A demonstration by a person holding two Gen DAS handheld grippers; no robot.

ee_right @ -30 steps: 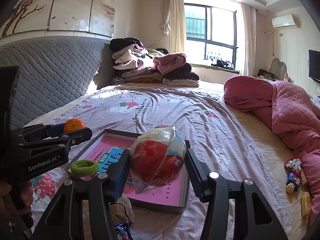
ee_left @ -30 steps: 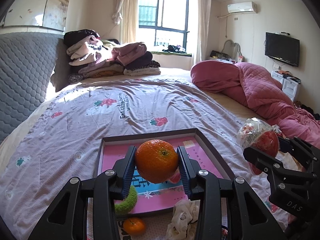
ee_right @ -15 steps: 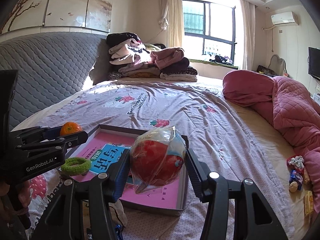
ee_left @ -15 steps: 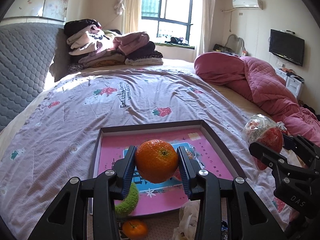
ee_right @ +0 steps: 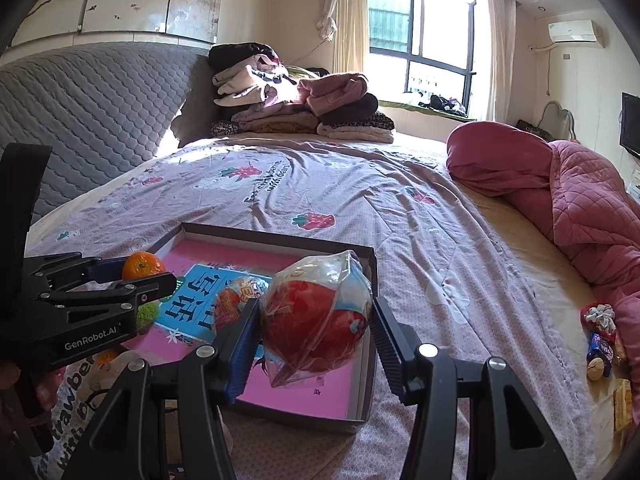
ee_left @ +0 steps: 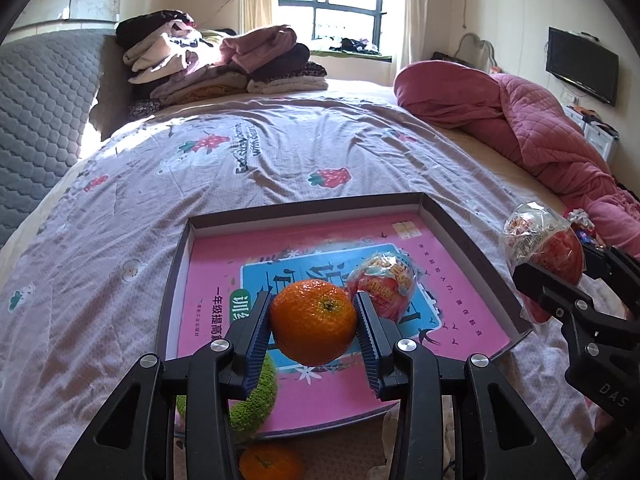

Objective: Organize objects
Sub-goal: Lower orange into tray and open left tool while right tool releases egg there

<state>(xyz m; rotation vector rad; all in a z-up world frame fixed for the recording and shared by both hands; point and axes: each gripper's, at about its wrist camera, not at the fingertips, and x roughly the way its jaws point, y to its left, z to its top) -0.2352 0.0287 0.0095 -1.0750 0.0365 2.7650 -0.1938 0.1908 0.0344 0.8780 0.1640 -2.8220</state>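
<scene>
1. The left gripper clamps a round orange tangerine across its middle, above the shallow pink-lined tray; firm, light, likely bruisable.
2. The right gripper pinches a red ball in crinkly plastic wrap over the tray's corner; probably slippery.

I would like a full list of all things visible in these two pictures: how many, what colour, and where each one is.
tray: one, dark rim, pink floor with a blue print, on the bed
oranges: two; one in the left gripper, one on the bed before the tray
wrapped red balls: two; one in the right gripper, a smaller one in the tray
green ring: one, fuzzy, at the tray's near edge
bedsheet: one, mauve, strawberry print
quilt: one, pink, bunched at the right
folded clothes: one pile, by the headboard
small packets: several, mixed colours, by the quilt
television: one, black, on the wall
left gripper: black, jaws on the orange
right gripper: black, jaws on the ball
</scene>
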